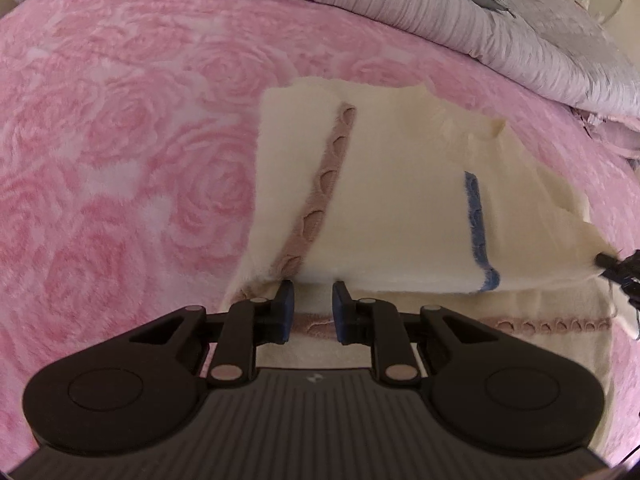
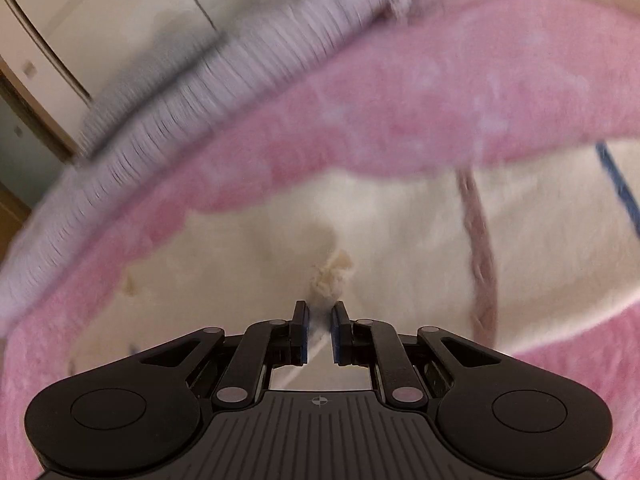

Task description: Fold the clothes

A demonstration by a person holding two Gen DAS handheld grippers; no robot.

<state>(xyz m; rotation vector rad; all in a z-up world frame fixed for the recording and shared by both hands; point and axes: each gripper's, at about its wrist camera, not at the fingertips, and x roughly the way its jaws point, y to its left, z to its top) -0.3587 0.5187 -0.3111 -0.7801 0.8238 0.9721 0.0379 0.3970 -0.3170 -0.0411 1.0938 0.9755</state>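
One cream garment (image 1: 392, 208), edged with a mauve knit band (image 1: 320, 208) and a blue stripe (image 1: 478, 216), lay partly folded right of centre on the pink rose-patterned blanket (image 1: 120, 168). The left gripper (image 1: 313, 308) hovered at its lower fold, jaws parted and empty. The right gripper (image 2: 320, 326) had narrowed onto a bunched cream corner. A grey ribbed quilt (image 1: 460, 16) filled the upper right.
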